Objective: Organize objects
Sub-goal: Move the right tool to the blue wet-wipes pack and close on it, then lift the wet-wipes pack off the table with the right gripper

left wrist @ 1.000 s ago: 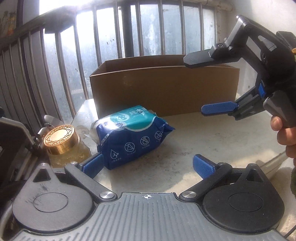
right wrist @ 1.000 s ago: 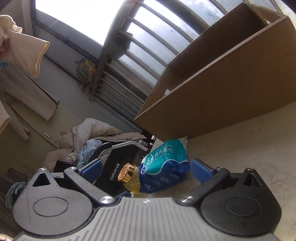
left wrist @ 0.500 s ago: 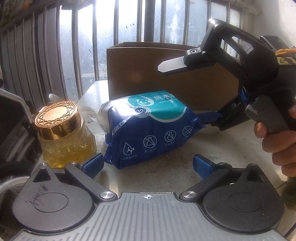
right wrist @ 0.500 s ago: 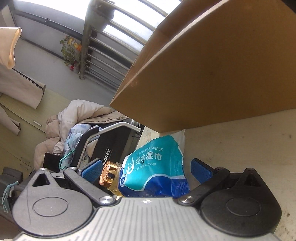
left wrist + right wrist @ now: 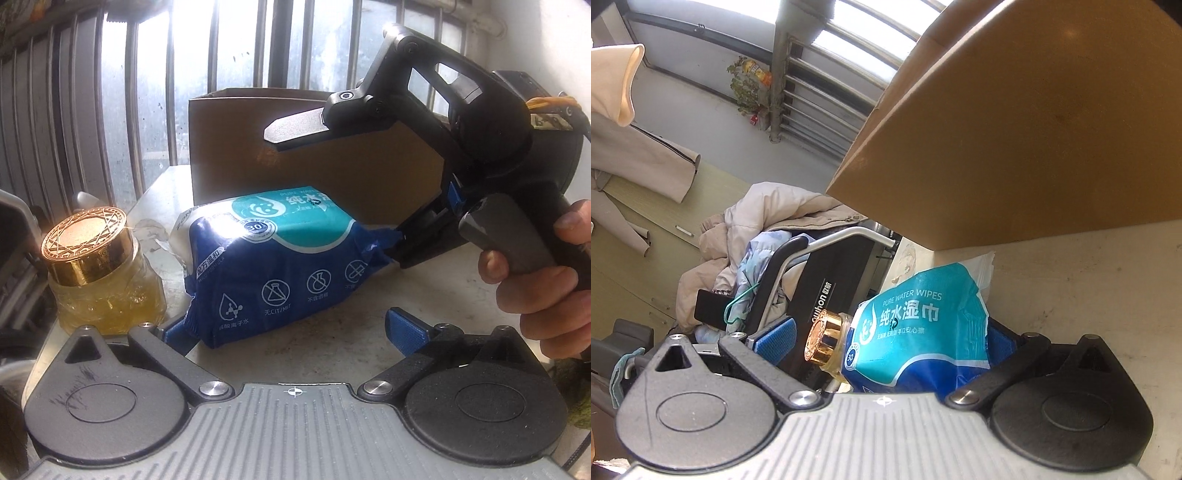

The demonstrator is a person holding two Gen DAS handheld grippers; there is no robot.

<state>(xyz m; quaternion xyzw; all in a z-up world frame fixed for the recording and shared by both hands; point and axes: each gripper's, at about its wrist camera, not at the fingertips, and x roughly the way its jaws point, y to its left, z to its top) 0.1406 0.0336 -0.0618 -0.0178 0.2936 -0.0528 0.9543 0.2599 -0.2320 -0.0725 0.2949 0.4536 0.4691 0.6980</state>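
Note:
A blue and teal wet wipes pack [image 5: 280, 266] lies on the pale table [image 5: 369, 317] in front of an open cardboard box [image 5: 258, 147]. My right gripper [image 5: 332, 184] is open around the pack's right end, one finger above it and one under it; the right wrist view shows the pack [image 5: 916, 325] between its blue pads. My left gripper [image 5: 291, 332] is open, its left pad touching the pack's near corner. A glass jar with a gold lid [image 5: 96, 266] stands left of the pack.
Window bars [image 5: 166, 92] run behind the box. In the right wrist view, a black machine [image 5: 827, 295] and a pile of clothes [image 5: 757, 236] lie beyond the table's left edge.
Both grippers have moved in on the wipes pack. My right gripper has slid over the pack's right end. My left gripper has come closer to its near corner.

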